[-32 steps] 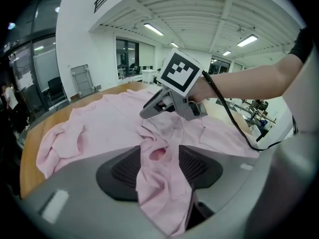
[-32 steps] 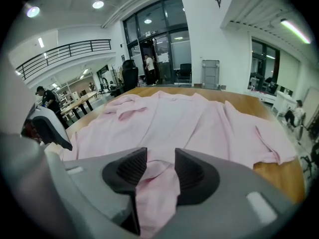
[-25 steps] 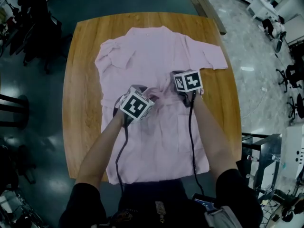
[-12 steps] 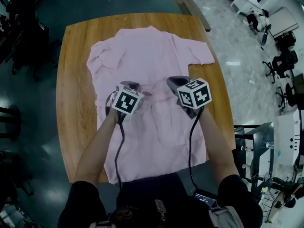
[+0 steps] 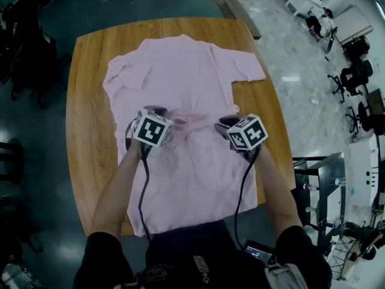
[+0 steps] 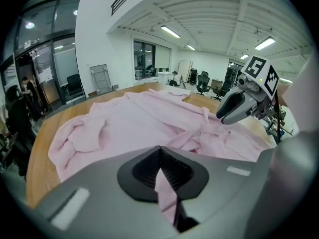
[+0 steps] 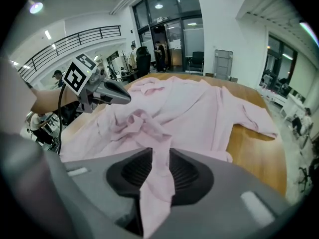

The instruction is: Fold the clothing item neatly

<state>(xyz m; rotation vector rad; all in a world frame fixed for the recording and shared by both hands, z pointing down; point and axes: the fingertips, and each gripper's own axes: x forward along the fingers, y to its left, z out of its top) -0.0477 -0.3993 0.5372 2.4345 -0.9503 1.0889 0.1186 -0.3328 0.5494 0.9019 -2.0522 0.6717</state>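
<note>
My left gripper (image 6: 160,158) newly clamped on pink robe's (image 5: 180,65) belt (image 6: 163,185), right gripper (image 7: 158,166) opening around it, head view hides both pinches

The pale pink garment (image 5: 180,71) lies spread on the wooden worktop (image 5: 87,137), collar at the far side, hem at the near edge. One sleeve (image 5: 243,66) lies flat, the other is crumpled. Its tie (image 5: 189,118) is bunched at mid-body.
</note>
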